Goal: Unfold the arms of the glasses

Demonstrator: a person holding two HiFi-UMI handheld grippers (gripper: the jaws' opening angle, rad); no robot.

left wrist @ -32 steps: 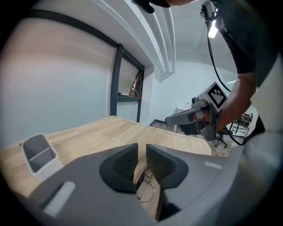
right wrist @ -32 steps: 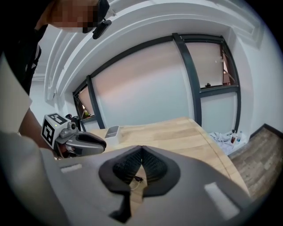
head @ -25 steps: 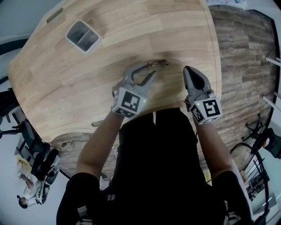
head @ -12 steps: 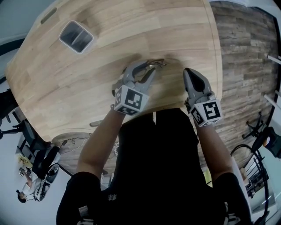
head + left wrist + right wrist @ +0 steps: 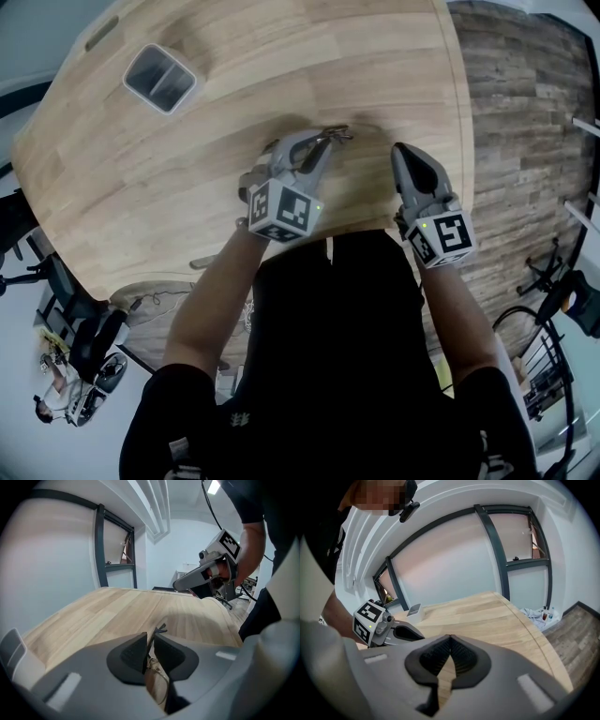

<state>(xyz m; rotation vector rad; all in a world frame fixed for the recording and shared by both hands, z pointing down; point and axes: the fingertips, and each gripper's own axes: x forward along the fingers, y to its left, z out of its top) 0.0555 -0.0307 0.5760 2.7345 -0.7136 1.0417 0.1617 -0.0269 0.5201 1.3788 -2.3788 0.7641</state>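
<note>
Right now the glasses [image 5: 333, 134] lie on the bench [image 5: 187, 178], close to the person, and the left gripper [image 5: 150, 641] has hold of them. Its jaws have just been closing, and the thin frame sits between the two pads, which look pinched onto it near a hinge. One lens shows just under the pads, and a dark tip pokes out past them. The arms look folded in, but the glasses are small in the head view, so I am not sure. Off to the right, near but not touching, hangs the right gripper [image 5: 450, 638]. It is squeezed tight with nothing in it. I think the step in hand is getting a firm hold, so the glasses cannot slide. No arm looks opened yet, so the job seems to be at its start. Next, the right gripper would have to open a little, come across, catch the end of one arm and swing it out. That calls for a soft, slow pull while the left one keeps steady, because the frame is thin and could bend.
</note>
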